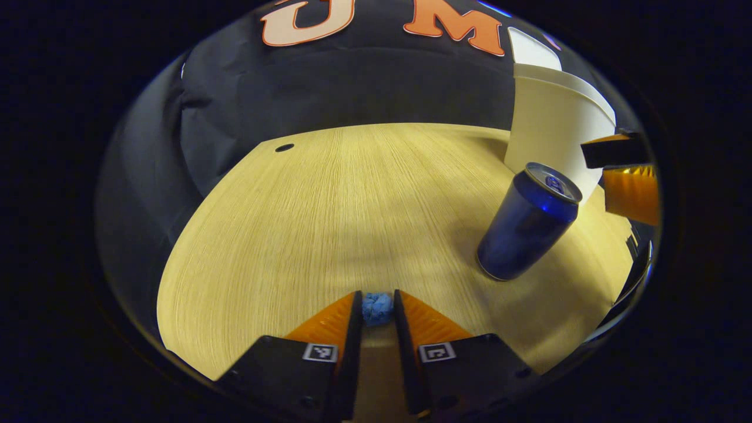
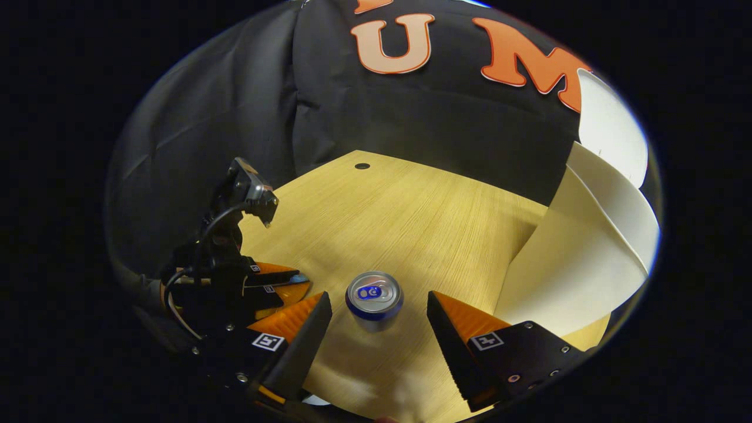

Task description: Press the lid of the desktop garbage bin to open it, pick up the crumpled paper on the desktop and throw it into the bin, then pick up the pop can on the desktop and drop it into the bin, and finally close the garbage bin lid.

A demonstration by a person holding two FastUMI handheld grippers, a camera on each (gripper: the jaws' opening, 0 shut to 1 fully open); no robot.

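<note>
In the left gripper view, the left gripper (image 1: 376, 308) pinches the crumpled paper (image 1: 376, 308) — a small blue wad — between both fingers, low over the wooden worktop (image 1: 329, 217). The pop can (image 1: 527, 222) stands at about two o'clock from it, with the white garbage bin (image 1: 549, 138) just behind. In the right gripper view, the right gripper (image 2: 379, 314) hangs spread wide above the can (its top faces the camera), fingers clear on either side — the bin at three o'clock.
</note>
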